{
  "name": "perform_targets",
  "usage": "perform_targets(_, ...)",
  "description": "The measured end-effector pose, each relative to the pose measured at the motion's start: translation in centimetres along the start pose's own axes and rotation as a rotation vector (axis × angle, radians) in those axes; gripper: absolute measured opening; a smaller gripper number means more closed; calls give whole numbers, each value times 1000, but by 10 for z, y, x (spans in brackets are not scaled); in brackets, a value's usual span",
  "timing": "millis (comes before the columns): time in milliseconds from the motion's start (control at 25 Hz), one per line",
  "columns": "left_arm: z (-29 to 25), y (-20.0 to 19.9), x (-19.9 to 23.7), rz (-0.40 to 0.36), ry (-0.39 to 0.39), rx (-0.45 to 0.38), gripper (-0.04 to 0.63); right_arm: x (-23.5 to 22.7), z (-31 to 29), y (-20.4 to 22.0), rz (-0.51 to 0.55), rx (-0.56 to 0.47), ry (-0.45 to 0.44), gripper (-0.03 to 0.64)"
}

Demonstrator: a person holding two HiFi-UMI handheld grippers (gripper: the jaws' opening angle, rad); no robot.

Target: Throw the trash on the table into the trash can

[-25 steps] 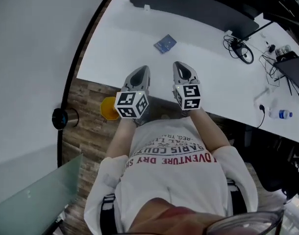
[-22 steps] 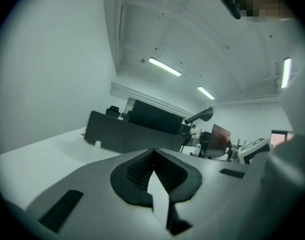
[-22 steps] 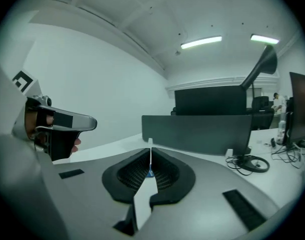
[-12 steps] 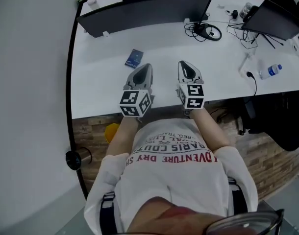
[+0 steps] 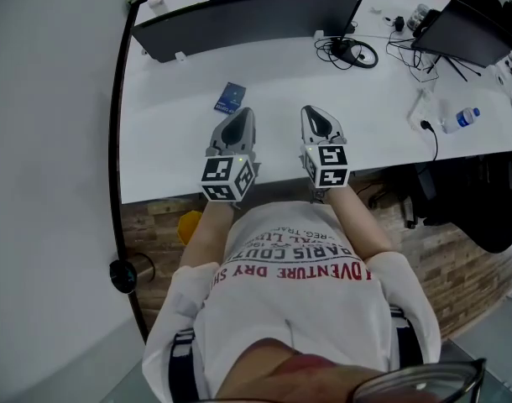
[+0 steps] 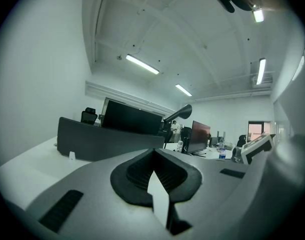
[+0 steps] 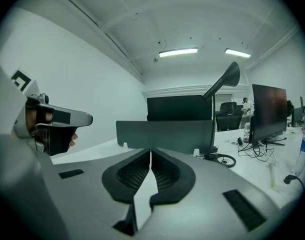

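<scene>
A small blue packet (image 5: 230, 97) lies flat on the white table (image 5: 172, 141), just beyond the tip of my left gripper (image 5: 241, 114). The left gripper (image 6: 153, 153) is held level over the table's near edge with its jaws shut and nothing between them. My right gripper (image 5: 313, 112) hovers beside it, a hand's width to the right, also shut and empty (image 7: 151, 150). On the wooden floor left of the table sit a yellow object (image 5: 190, 225) and a dark round can (image 5: 126, 274). The packet is hidden in both gripper views.
A dark divider panel (image 5: 239, 19) runs along the table's far side. Coiled cables (image 5: 357, 53), a plug and cord (image 5: 425, 128), a water bottle (image 5: 457, 122) and a dark monitor (image 5: 466, 28) lie to the right. A white wall stands at the left.
Both grippers have swung round together from the table's corner to face the table squarely, and the floor objects have shifted down and left in view. Over the last half second almost nothing moved.
</scene>
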State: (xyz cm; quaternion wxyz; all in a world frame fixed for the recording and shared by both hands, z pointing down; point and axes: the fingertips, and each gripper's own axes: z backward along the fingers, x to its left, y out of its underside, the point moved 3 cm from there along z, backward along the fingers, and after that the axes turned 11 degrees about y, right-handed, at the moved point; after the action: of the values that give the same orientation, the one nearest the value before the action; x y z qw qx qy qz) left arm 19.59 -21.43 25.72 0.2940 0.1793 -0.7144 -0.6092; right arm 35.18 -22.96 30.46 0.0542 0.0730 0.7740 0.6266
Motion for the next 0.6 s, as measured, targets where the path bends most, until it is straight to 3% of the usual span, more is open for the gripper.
perform_targets(600, 87, 15, 62, 79, -114, 3, 23, 98, -12, 18, 62, 79, -116, 32)
